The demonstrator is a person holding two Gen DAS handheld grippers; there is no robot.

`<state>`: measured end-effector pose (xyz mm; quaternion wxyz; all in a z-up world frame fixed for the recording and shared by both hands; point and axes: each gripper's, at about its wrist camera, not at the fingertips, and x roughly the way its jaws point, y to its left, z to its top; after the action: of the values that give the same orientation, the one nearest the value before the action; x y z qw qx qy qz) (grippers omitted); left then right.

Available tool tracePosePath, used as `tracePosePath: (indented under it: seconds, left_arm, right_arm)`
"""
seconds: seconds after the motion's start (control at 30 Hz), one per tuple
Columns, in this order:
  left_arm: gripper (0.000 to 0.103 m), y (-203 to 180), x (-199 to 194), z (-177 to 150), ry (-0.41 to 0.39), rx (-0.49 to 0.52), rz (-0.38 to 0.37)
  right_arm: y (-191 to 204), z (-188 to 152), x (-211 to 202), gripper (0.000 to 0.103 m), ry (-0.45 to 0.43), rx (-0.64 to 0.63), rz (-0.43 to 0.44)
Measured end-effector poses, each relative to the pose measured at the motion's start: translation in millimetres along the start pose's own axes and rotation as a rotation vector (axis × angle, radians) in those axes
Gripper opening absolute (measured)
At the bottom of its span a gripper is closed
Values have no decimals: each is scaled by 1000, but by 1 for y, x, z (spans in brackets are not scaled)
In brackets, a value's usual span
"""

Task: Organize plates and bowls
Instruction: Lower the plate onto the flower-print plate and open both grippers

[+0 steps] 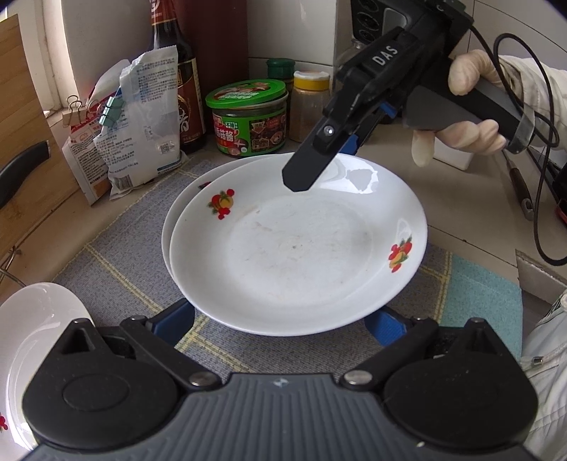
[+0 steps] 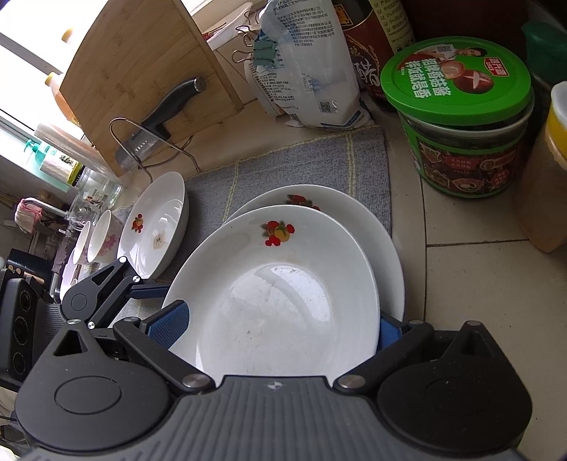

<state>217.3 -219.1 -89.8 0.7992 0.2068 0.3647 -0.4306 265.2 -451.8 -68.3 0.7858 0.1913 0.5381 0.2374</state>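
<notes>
1. Top plate [image 1: 294,248] stacked on lower plate [image 2: 386,241], on mat [image 1: 134,255] over surface [image 2: 478,283].
2. Left gripper [image 1: 280,322] wide open, straddling near rim, empty.
3. Right gripper [image 2: 283,329] wide open at opposite rim, gripping nothing.
4. Recommended: centre top plate before letting go entirely.

Beige tiled countertop [image 2: 471,269] in a corner, daylight from a window [image 2: 21,53] at left, tiled wall [image 1: 283,32] behind.
</notes>
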Motion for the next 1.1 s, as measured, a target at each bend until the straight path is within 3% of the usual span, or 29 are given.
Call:
tracePosePath:
  seconds: [0.6,1.1]
  left_arm:
    - [101,-10,-2,1,-16,4,50]
    - [101,-27,-29,0,-59,-32,84]
  right_arm:
    - [5,-11,-18,103,-43,-18,-21]
    - [17,-26,-27,103,-60,-73,-78]
